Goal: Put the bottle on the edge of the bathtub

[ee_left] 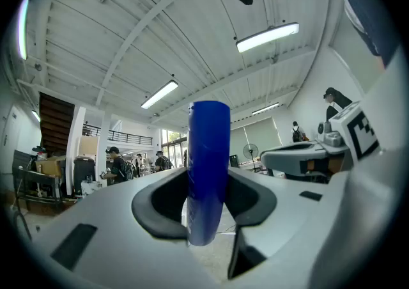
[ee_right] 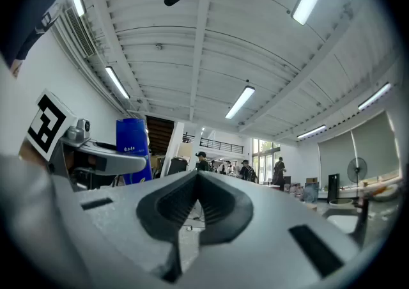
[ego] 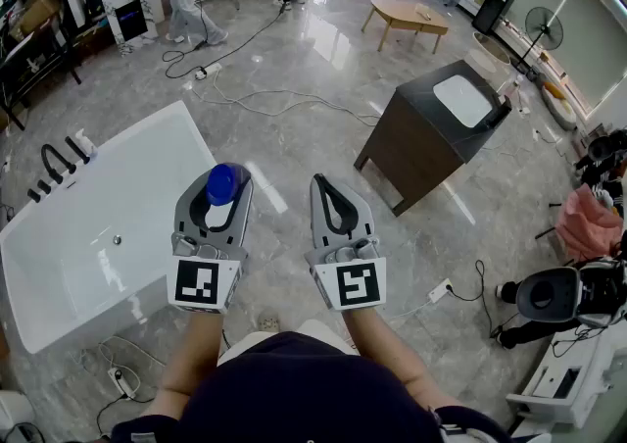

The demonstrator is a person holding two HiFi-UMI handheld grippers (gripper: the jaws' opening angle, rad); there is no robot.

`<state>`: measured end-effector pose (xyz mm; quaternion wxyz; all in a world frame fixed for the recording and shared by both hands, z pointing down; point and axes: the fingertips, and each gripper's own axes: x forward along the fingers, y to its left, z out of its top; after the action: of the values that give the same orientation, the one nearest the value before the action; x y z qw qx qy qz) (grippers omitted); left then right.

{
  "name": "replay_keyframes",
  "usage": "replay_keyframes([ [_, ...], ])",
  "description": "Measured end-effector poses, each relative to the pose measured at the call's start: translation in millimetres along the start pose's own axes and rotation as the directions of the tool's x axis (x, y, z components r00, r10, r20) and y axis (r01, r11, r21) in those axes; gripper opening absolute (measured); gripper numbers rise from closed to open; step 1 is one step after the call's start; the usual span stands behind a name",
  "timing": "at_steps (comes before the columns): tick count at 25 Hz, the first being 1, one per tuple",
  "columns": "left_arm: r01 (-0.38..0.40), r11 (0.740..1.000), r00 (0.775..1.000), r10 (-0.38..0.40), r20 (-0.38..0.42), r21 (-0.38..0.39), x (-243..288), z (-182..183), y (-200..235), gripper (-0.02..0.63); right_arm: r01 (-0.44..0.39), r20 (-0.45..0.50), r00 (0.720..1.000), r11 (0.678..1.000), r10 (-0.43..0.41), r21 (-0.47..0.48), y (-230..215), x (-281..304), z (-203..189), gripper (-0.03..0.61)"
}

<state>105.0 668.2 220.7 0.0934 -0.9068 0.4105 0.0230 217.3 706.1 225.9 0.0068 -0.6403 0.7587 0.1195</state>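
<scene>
Grasps the blue bottle (ego: 222, 182) upright in left tool (ego: 225, 204), bathtub (ego: 191, 132) at its left; right tool (ego: 333, 198) alongside, clenched, empty.

Grey floor (ego: 323, 59) carries a white bathtub (ego: 127, 191), dark cabinet (ego: 411, 152) and cables (ego: 263, 96).

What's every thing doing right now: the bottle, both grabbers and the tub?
bottle: held in the air, not on the tub yet
left gripper: shut on the bottle
right gripper: shut, nothing in it
bathtub: no water showing inside
</scene>
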Motion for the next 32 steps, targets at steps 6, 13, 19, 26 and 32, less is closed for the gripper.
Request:
replay_keyframes([
  [6,0.017,1.0,1.0,-0.017,-0.001,-0.015,10,-13,20,0.155,0.005,0.009,1.0,0.999,-0.005,0.036,5,21,-8,0.0],
  [13,0.019,0.999,1.0,-0.02,-0.018,-0.047,60,-35,37,0.155,0.004,-0.012,1.0,0.999,-0.003,0.053,-24,71,-32,0.0],
  [19,-0.035,0.999,0.999,0.035,-0.008,-0.029,128,-51,63,0.155,-0.071,0.03,0.997,0.996,0.07,0.046,-54,146,-49,0.0],
  [26,-0.146,0.989,0.989,0.146,-0.019,-0.021,222,-58,91,0.155,-0.19,0.039,0.982,0.98,0.187,0.066,-114,238,-70,0.0],
  [32,-0.229,0.973,0.973,0.228,-0.03,-0.023,282,-67,105,0.156,-0.257,0.047,0.966,0.962,0.254,0.095,-157,296,-85,0.0],
])
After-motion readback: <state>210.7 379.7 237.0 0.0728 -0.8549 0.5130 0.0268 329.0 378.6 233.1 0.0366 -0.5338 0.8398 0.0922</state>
